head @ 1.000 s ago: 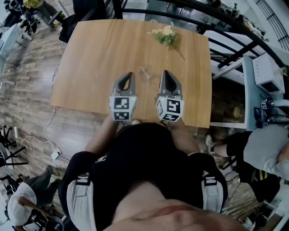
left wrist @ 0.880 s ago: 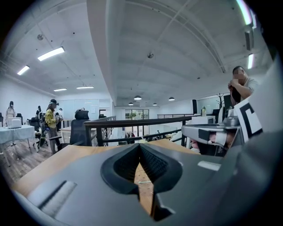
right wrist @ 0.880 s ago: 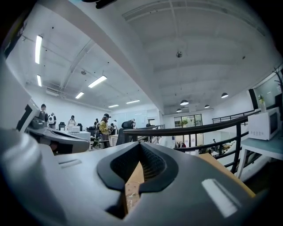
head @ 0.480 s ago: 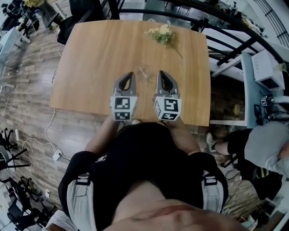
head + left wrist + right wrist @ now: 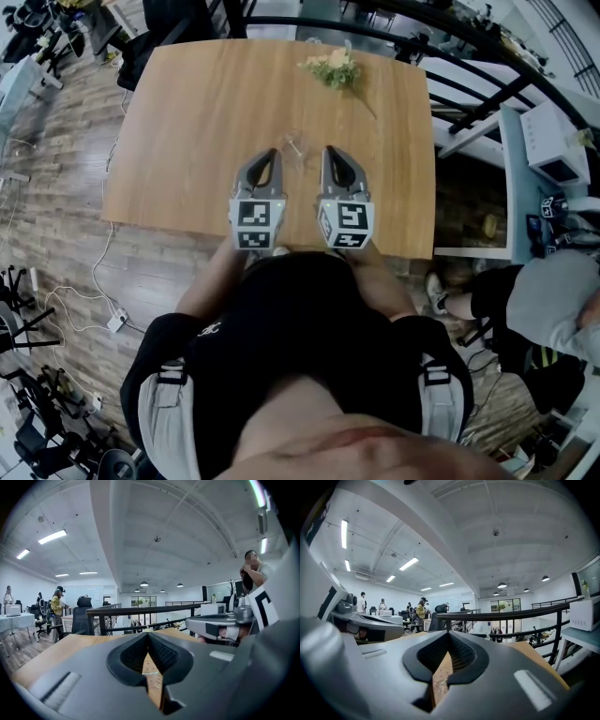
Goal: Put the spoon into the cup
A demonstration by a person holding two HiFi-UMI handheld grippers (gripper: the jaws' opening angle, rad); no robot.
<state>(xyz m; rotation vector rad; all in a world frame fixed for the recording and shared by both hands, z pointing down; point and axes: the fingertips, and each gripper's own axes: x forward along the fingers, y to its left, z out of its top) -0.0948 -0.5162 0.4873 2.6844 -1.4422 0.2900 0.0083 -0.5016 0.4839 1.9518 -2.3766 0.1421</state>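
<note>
Holding both tongs level over the near part of the table (image 5: 187, 122), I see the left tongs (image 5: 271, 153) and right tongs (image 5: 330, 150) each closed tip to tip, gripping nothing. The clear cup (image 5: 298, 150) sits on the table between their tips. I cannot make out the spoon. A flower sprig (image 5: 335, 70) lies near the far edge.
</note>
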